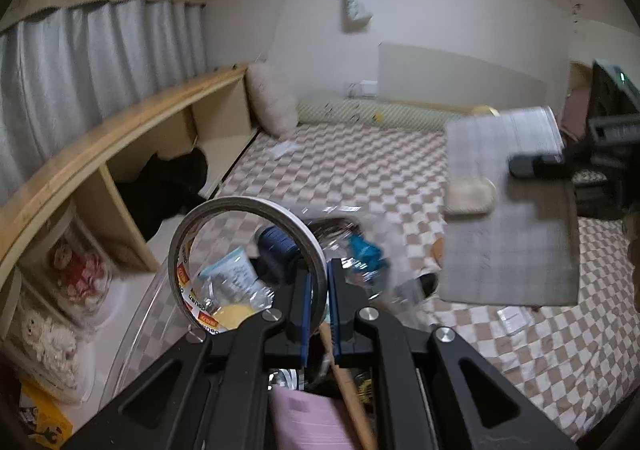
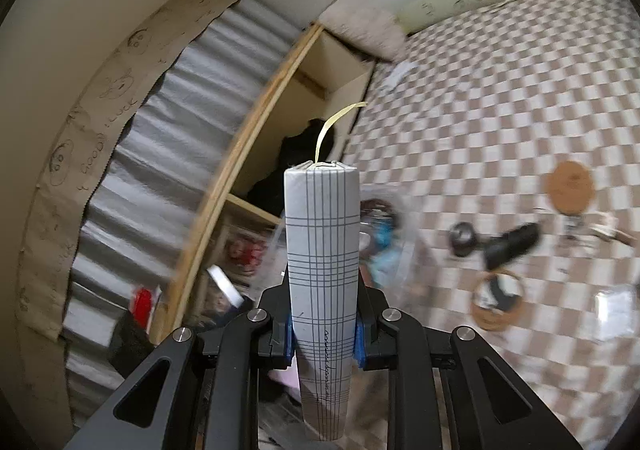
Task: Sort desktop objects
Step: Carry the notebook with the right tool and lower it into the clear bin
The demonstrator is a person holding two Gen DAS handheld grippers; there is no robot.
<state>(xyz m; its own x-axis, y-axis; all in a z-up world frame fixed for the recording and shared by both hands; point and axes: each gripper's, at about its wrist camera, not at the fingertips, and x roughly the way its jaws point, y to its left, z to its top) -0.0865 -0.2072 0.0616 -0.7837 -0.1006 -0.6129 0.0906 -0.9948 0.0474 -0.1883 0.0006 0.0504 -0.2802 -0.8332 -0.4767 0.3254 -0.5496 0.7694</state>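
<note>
In the left wrist view my left gripper [image 1: 318, 274] is shut on the rim of a grey-white tape roll [image 1: 224, 207], which stands upright in the air in front of the camera. To the right in the same view hangs a grey plaid notebook [image 1: 508, 242], with the black right gripper [image 1: 536, 166] clamped on its far edge. In the right wrist view my right gripper [image 2: 324, 334] is shut on that notebook [image 2: 322, 250], spine toward the camera. A yellow ribbon [image 2: 332, 122] curls from its top. Both views are blurred.
Below the tape lies a clear bin [image 1: 140, 302] with a blue spool [image 1: 276, 244], a teal item and packets. A checkered bed sheet [image 1: 360, 178] fills the middle. A wooden shelf [image 1: 120, 118] runs along the left. A cork coaster [image 2: 570, 188] and a small round basket [image 2: 496, 298] lie on the sheet.
</note>
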